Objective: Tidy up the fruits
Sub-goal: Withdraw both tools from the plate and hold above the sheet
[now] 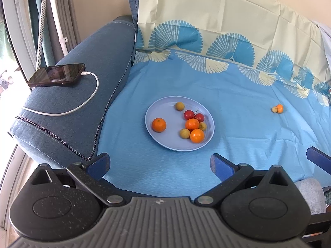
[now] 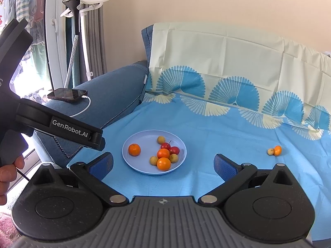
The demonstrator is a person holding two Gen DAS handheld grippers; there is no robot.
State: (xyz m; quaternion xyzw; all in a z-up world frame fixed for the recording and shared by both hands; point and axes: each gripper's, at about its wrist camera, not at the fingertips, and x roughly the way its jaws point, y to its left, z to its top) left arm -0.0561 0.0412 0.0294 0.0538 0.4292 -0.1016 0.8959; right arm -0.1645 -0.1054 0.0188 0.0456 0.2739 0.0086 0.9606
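A pale blue plate (image 1: pixel 159 107) (image 2: pixel 142 140) lies on the blue cloth and holds three oranges, two red fruits (image 1: pixel 194 115) and three small tan fruits. One orange (image 1: pixel 159 124) (image 2: pixel 134 149) sits apart at the plate's left. A small orange (image 1: pixel 279 108) (image 2: pixel 277 150) and a tan fruit (image 1: pixel 274 109) (image 2: pixel 270 151) lie together on the cloth to the right. My left gripper (image 1: pixel 160 163) is open and empty, short of the plate. My right gripper (image 2: pixel 163 163) is open and empty at the plate's near rim.
A blue sofa arm (image 1: pixel 82 95) at the left carries a phone (image 1: pixel 56 75) on a white charging cable. The cloth drapes up the sofa back (image 1: pixel 227 20). The left gripper's body (image 2: pixel 62 128) and the hand holding it fill the left of the right wrist view.
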